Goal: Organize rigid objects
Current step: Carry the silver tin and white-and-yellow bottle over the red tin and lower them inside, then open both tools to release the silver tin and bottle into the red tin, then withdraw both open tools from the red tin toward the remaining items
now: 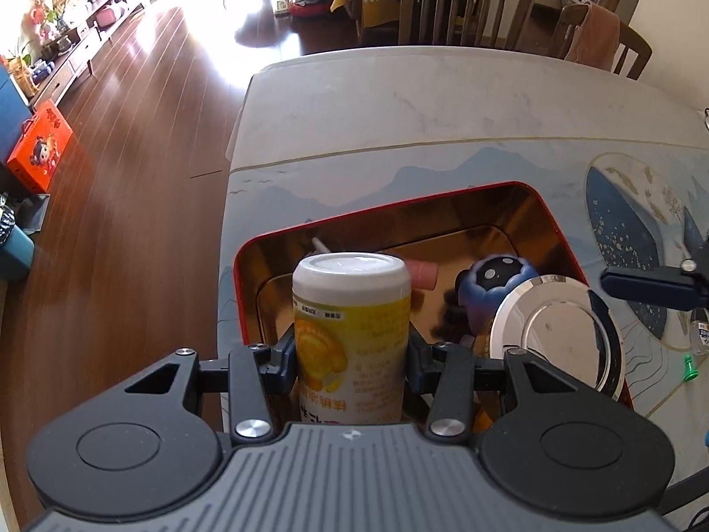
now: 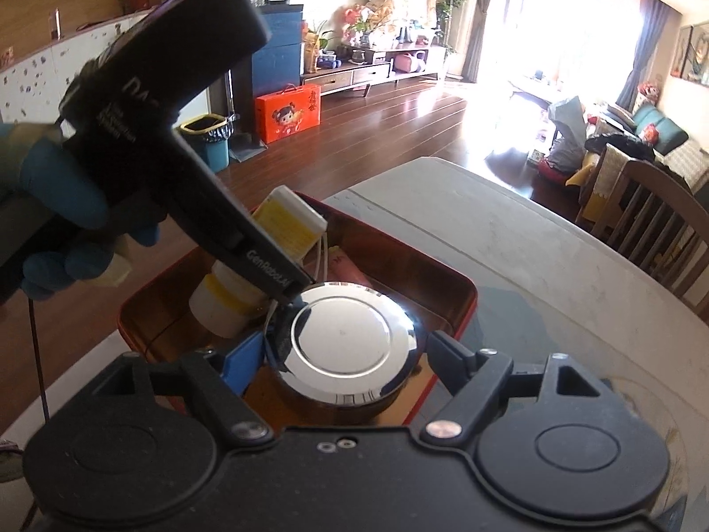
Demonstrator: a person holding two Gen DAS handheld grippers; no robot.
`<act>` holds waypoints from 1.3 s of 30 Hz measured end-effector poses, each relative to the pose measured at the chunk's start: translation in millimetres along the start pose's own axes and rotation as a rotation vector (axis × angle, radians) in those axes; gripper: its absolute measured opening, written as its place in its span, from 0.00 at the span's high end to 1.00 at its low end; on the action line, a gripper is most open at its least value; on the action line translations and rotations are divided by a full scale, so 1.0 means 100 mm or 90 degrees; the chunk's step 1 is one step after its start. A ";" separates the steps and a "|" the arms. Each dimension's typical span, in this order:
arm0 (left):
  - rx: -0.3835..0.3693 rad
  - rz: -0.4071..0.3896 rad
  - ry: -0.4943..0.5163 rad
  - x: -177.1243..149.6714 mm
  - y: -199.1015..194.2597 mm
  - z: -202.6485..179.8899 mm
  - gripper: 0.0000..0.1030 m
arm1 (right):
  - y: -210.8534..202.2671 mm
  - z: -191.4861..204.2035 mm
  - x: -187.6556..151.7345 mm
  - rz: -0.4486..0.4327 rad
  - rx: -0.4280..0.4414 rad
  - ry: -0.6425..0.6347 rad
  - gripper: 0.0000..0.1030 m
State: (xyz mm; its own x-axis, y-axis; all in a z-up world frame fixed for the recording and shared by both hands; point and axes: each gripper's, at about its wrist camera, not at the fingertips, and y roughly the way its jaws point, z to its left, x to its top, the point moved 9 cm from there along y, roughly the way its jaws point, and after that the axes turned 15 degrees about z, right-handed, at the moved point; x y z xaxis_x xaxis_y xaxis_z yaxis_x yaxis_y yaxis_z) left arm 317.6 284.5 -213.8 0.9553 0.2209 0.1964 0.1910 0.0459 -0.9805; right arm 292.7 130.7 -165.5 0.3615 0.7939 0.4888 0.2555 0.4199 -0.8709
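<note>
a mirror-bright, polished metal finish is shown by the round lid (image 2: 350,337). the tin box (image 1: 443,204) is lined in glossy gold metal, its rim lacquered red. a smooth white plastic cap and a glossy printed label are seen on the yellow can (image 1: 352,337). at 9 o'clock, the wooden floor (image 1: 133,177) is shiny. the bench (image 1: 443,102) top looks matt.

A yellow-labelled can (image 1: 352,332) with a white top hangs tilted over the red tin (image 1: 443,204). At the tin's 4 o'clock lies a shiny round lid (image 1: 562,332), a blue toy (image 1: 492,283) beside it.
</note>
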 end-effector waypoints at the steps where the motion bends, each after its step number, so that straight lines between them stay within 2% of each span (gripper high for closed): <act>1: 0.003 0.002 -0.003 -0.02 0.00 0.00 0.57 | -0.02 -0.01 -0.01 -0.002 0.003 0.006 0.22; 7: 0.007 -0.003 -0.021 -0.12 -0.04 0.01 0.56 | -0.17 -0.08 -0.08 -0.009 0.012 0.036 0.19; 9: 0.005 -0.010 -0.029 -0.16 -0.09 0.00 0.53 | -0.22 -0.12 -0.11 -0.010 0.015 0.049 0.18; 11: 0.002 -0.018 -0.033 -0.20 -0.14 -0.02 0.44 | -0.27 -0.16 -0.14 -0.011 0.019 0.062 0.17; 13: 0.000 -0.026 -0.037 -0.26 -0.20 -0.04 0.40 | -0.33 -0.21 -0.18 -0.013 0.021 0.074 0.17; 22: -0.015 -0.067 -0.056 -0.48 -0.52 -0.23 0.39 | -0.70 -0.35 -0.43 -0.038 0.031 0.104 0.15; 26: -0.021 -0.094 -0.059 -0.54 -0.69 -0.41 0.35 | -0.86 -0.48 -0.57 -0.052 0.031 0.119 0.12; 34: -0.045 -0.143 -0.044 -0.60 -0.98 -0.94 0.35 | -1.18 -0.81 -0.99 -0.075 0.016 0.142 0.09; 39: -0.063 -0.165 -0.033 -0.62 -1.05 -1.33 0.24 | -1.28 -1.05 -1.32 -0.076 0.005 0.163 0.06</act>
State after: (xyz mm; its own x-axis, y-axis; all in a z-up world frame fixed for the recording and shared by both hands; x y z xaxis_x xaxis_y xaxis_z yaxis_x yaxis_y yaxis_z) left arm 268.2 136.1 -123.5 0.8596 0.2642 0.4375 0.4504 0.0127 -0.8927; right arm 306.6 -74.3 -112.8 0.5440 0.6018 0.5847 0.3042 0.5080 -0.8059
